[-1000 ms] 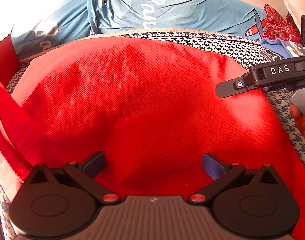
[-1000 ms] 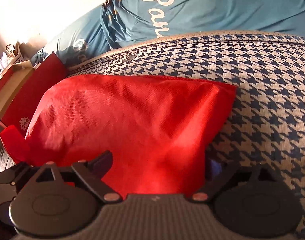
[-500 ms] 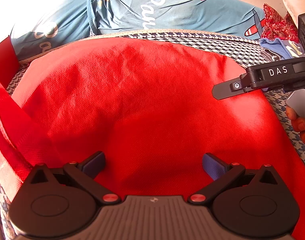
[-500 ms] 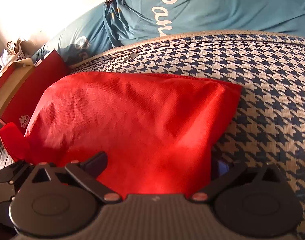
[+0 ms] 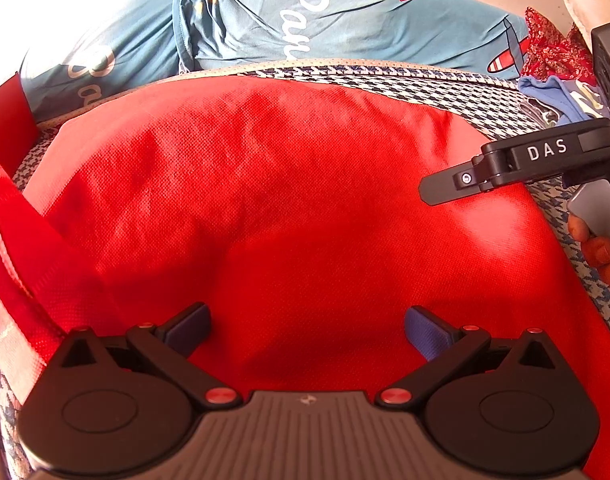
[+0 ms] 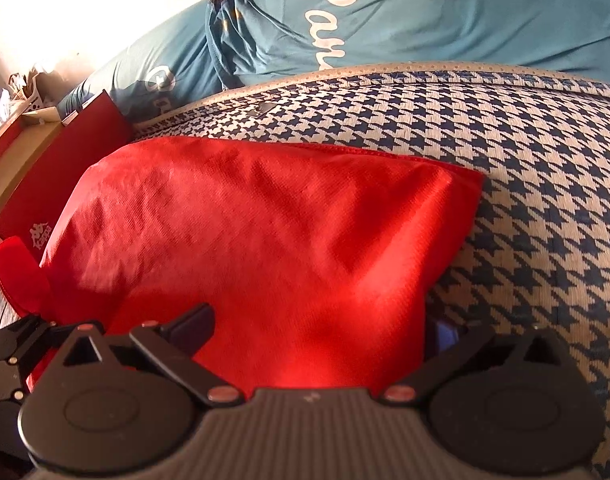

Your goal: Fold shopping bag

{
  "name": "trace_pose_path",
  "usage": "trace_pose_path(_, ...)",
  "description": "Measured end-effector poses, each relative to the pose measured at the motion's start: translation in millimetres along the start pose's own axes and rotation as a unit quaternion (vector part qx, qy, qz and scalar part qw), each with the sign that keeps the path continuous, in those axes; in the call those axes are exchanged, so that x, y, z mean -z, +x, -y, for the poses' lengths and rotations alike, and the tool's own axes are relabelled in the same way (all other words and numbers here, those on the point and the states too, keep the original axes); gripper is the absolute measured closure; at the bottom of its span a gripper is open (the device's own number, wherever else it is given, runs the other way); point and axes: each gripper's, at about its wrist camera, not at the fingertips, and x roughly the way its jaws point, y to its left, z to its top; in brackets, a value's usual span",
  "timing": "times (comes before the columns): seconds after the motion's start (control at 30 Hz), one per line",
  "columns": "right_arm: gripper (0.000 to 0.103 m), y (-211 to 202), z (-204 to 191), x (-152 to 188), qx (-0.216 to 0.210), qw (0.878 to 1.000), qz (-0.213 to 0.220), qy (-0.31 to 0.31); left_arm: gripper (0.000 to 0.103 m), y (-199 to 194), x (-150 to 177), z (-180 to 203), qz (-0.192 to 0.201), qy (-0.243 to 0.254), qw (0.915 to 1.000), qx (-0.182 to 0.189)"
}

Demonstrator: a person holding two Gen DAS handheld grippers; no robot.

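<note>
The red non-woven shopping bag (image 5: 305,184) lies spread flat on a blue-and-white houndstooth bed cover (image 6: 545,200). One of its strap handles (image 5: 9,248) trails off at the left. My left gripper (image 5: 307,328) hovers open just over the bag's near part, with nothing pinched. My right gripper (image 6: 319,330) is open wide astride the bag's (image 6: 265,232) near right edge. Fabric lies between its jaws, and its right pad (image 6: 445,336) is half hidden behind that edge. In the left wrist view one of its fingers (image 5: 449,186) reaches in over the bag's right side.
A blue garment with white lettering (image 5: 305,20) lies along the far side of the bed. A red box with a white logo (image 6: 65,184) stands at the left, and red patterned cloth (image 5: 553,48) sits at the far right. A person's fingers (image 5: 601,252) hold the right gripper.
The right gripper's jaws have spread a little wider around the bag's edge. The left gripper and the bag have stayed where they were.
</note>
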Motion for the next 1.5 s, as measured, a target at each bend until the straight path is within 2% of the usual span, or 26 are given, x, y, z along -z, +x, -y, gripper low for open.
trace_pose_path(0.2, 0.0, 3.0, -6.9, 4.0, 0.011, 0.999, -0.01, -0.051, 0.0, 0.4, -0.9, 2.8, 0.0, -0.004, 1.0, -0.003)
trace_pose_path(0.37, 0.0, -0.1, -0.3, 3.1, -0.002, 1.0, 0.0, -0.022, 0.0, 0.8, -1.2, 2.6, 0.001, -0.003, 1.0, -0.004)
trace_pose_path(0.43, 0.003, -1.4, 2.0, 2.6, -0.003, 1.0, 0.004, -0.015, 0.0, 0.3, -0.7, 3.2, 0.001, -0.003, 1.0, -0.004)
trace_pose_path(0.53, 0.014, -2.3, 2.7, 2.9, 0.005, 1.0, 0.009, -0.017, 0.0, 0.2, -0.7, 3.3, 0.001, -0.003, 1.0, -0.004)
trace_pose_path(0.67, 0.043, -5.7, 8.6, -0.2, 0.019, 1.0, 0.022, -0.008, 0.0, 0.3, -1.0, 3.6, 0.001, -0.004, 1.0, -0.005)
trace_pose_path(0.73, 0.049, -6.6, 11.7, -1.6, 0.019, 0.999, 0.025, 0.0, 0.0, 0.3, -1.2, 4.0, 0.001, -0.004, 1.0, -0.005)
trace_pose_path(0.87, 0.067, -6.5, 12.9, -4.2, 0.016, 0.999, 0.03, -0.002, 0.0, 0.6, -0.7, 4.4, 0.002, -0.003, 1.0, -0.005)
trace_pose_path(0.9, 0.068, -6.4, 12.8, -4.7, 0.014, 0.999, 0.03, -0.002, 0.0, 0.6, -0.7, 4.6, 0.002, -0.003, 1.0, -0.005)
trace_pose_path(1.13, 0.068, -4.8, 13.3, -6.4, 0.012, 1.0, 0.028, -0.001, 0.0, 0.4, -0.3, 4.0, 0.002, -0.001, 1.0, -0.005)
trace_pose_path(1.3, 0.062, -4.3, 13.0, -6.6, 0.008, 1.0, 0.028, 0.002, 0.0, 0.2, -0.1, 2.4, 0.002, 0.001, 1.0, -0.003)
trace_pose_path(1.5, 0.039, -2.8, 11.3, -7.6, -0.006, 1.0, 0.025, -0.003, 0.0, -0.1, 0.6, 1.0, 0.002, 0.002, 1.0, -0.002)
